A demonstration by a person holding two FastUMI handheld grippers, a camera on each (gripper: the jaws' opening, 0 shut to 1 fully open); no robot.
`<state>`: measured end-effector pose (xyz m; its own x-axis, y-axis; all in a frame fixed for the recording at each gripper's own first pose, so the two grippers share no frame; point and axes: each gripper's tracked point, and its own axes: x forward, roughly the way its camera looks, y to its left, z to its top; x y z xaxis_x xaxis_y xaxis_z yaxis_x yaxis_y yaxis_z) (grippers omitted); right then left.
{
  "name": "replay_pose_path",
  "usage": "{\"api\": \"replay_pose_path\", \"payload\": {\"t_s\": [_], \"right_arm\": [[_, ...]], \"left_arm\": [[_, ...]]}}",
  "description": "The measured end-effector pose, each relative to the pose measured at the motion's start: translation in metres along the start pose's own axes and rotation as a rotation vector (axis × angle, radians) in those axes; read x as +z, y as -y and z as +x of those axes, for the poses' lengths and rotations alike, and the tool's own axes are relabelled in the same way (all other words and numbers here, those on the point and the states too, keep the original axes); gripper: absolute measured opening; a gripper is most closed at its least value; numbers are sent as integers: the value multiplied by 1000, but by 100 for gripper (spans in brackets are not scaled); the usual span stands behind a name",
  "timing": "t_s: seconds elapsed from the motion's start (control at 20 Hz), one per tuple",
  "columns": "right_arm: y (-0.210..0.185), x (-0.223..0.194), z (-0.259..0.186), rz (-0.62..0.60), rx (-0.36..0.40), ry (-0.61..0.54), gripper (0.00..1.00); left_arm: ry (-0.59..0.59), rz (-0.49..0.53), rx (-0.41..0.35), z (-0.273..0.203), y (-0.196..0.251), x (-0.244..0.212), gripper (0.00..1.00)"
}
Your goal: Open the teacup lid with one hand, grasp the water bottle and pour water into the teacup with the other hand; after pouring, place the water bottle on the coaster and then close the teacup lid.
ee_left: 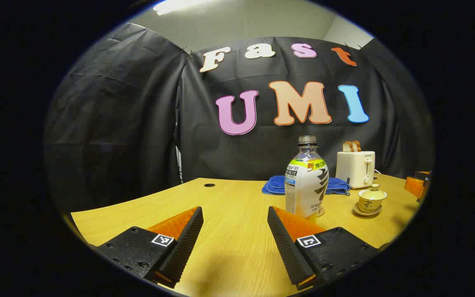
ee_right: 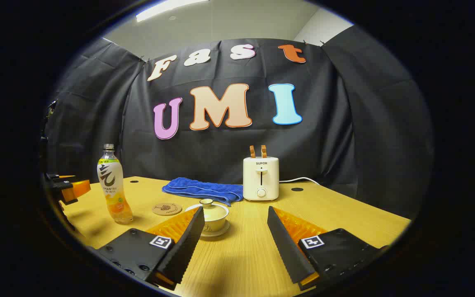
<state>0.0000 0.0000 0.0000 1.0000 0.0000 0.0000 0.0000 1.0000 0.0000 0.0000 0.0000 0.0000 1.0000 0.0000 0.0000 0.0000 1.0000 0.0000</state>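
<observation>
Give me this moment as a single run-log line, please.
stage: before grasp | left gripper: open | right gripper: open | teacup: lid on | water bottle: upright on table | coaster: bare

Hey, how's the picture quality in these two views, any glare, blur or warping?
Left gripper view: sharp, the table edge bows from fisheye, a ceiling light blows out at top. Right gripper view: equally sharp, the same ceiling glare, soft shadows under the water bottle and teacup.
</observation>
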Motion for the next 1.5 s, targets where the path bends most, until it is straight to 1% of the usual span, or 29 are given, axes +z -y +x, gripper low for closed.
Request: {"api": "replay_pose_path", "payload": {"t_s": [0.4,0.45,0.5,0.55,0.6,0.85,1.2,1.35,1.4,1.5], "right_arm": [[0,-1,0,0,1,1,96],[0,0,0,0,4,1,98],[-1,-1,1,0,8,1,98],[-1,-1,1,0,10,0,96],[-1,-1,1,0,10,0,97],[-2,0,1,0,14,0,96],[-9,-1,2,1,48,-2,97],[-12,0,4,2,62,-3,95],[-15,-2,6,2,71,-2,98],[-24,-3,12,4,106,-10,97]], "left_arm": [[-1,0,8,0,-1,1,92],[-1,0,8,-1,-1,0,92],[0,0,8,0,-1,0,92],[-1,0,7,-1,-1,0,92],[-1,0,8,0,-1,0,92],[-1,-1,3,-1,0,0,92],[0,-1,3,-1,0,0,92],[0,-1,2,-1,0,0,92],[0,0,2,-1,0,1,92],[0,0,2,-1,0,1,92]]}}
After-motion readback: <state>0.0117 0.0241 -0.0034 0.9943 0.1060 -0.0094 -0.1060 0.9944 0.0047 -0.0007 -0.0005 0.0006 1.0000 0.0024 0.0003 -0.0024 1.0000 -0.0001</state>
